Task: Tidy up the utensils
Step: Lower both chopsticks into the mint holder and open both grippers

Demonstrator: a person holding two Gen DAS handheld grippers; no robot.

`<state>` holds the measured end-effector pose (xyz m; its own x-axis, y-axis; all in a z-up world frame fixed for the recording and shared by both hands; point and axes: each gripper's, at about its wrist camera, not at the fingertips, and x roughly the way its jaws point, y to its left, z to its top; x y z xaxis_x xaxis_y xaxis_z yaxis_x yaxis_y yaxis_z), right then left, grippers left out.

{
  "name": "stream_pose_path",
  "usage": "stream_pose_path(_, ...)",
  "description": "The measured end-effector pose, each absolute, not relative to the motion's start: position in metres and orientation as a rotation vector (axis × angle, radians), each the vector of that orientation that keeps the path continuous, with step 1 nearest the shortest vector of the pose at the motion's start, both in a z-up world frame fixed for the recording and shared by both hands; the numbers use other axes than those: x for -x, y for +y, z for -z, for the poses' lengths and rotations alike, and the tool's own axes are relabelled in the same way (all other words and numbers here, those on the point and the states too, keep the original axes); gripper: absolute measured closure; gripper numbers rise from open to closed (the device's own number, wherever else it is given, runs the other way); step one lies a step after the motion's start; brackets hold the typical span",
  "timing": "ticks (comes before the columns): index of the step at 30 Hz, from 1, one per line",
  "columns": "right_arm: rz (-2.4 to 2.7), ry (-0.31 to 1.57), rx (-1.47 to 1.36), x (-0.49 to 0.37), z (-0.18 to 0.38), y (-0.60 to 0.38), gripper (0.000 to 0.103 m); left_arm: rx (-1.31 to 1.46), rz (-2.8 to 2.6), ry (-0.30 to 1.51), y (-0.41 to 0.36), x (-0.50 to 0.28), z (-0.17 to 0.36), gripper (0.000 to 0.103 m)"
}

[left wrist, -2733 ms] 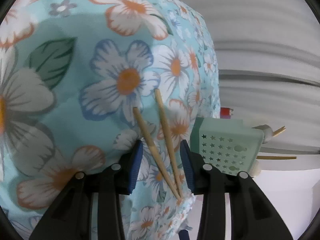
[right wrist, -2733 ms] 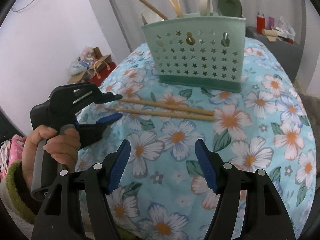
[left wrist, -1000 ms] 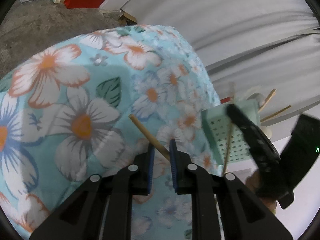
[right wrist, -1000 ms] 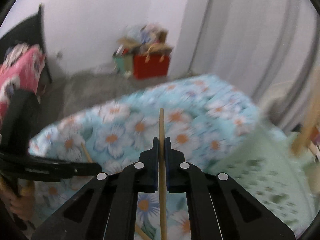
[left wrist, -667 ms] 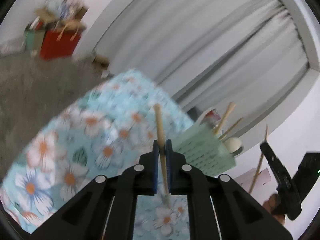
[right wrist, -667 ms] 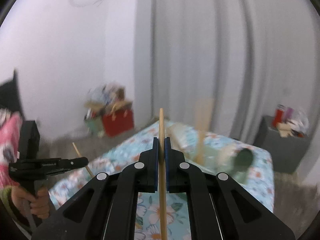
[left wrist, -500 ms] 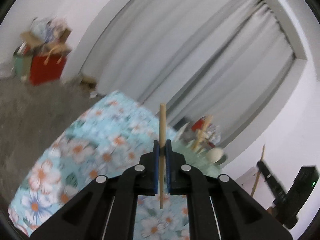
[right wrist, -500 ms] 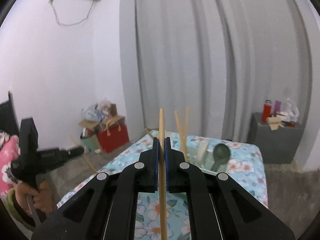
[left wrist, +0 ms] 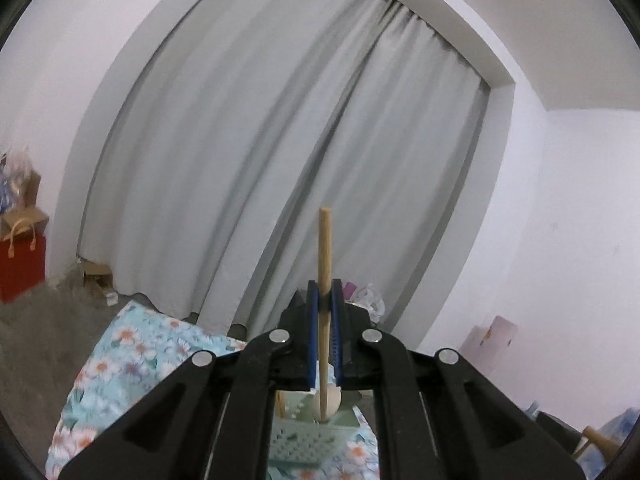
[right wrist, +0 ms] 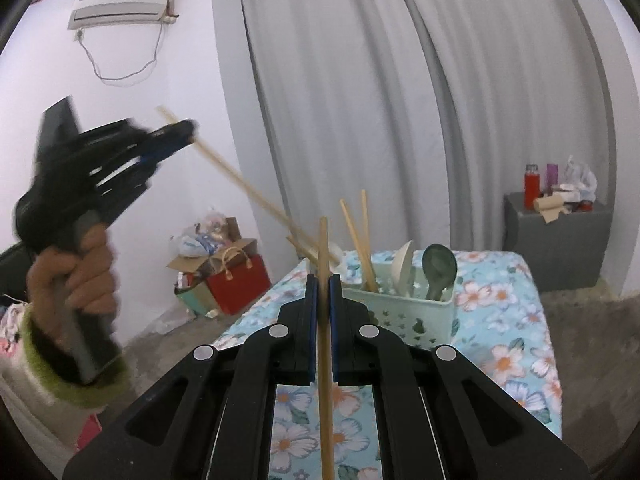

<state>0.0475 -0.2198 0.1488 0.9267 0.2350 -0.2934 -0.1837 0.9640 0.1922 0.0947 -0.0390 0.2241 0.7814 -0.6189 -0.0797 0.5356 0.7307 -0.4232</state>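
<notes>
My left gripper [left wrist: 324, 292] is shut on a wooden chopstick [left wrist: 323, 248] held upright, its lower end reaching down into the mint green utensil basket [left wrist: 304, 444]. In the right wrist view the left gripper [right wrist: 176, 132] is raised at the left, its chopstick [right wrist: 240, 180] slanting down toward the basket [right wrist: 400, 312]. My right gripper [right wrist: 323, 280] is shut on a second chopstick [right wrist: 325, 360], held in front of the basket. The basket holds two chopsticks [right wrist: 358, 236], a cream spoon [right wrist: 404, 268] and a dark green spoon [right wrist: 439, 268].
The basket stands on a table with a blue floral cloth [right wrist: 504, 360]. A grey curtain [right wrist: 400, 100] hangs behind. A grey side cabinet [right wrist: 560, 248] with bottles is at the right. A red bag [right wrist: 236, 284] and boxes sit on the floor at the left.
Both grippers closed on a chopstick each and lifted them off the cloth. The left gripper has swung up over the basket with its chopstick pointing down into it.
</notes>
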Motion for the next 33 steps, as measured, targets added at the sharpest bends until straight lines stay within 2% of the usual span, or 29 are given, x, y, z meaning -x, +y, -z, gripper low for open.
stream_pose_path(14, -0.165, 0.3, -0.234, -0.047, -0.154, -0.246, 0.099, 0.221, 0.605, 0.433, -0.117, -0.183, -0.158, 0.098)
stream_pose_path(19, -0.156, 0.315, -0.265, -0.052, -0.153, -0.252, 0.099, 0.235, 0.661, 0.566, -0.13, -0.203, -0.13, 0.096)
stream_pose_path(20, -0.158, 0.32, -0.27, -0.054, -0.153, -0.252, 0.099, 0.243, 0.67, 0.567, -0.13, -0.201, -0.129, 0.089)
stream_pose_path(21, -0.16, 0.321, -0.273, -0.053, -0.154, -0.252, 0.099, 0.26, 0.69, 0.563, -0.127, -0.201, -0.129, 0.076)
stream_pose_path(23, -0.16, 0.325, -0.275, -0.056, -0.155, -0.251, 0.099, 0.283, 0.711, 0.547, -0.122, -0.199, -0.131, 0.06)
stream_pose_path(28, -0.18, 0.312, -0.27, -0.072, -0.165, -0.251, 0.099, 0.315, 0.731, 0.498, -0.106, -0.185, -0.145, 0.044)
stream_pose_path(33, -0.204, 0.225, -0.217, -0.091, -0.197, -0.249, 0.099, 0.301, 0.712, 0.471, -0.076, -0.165, -0.15, 0.025)
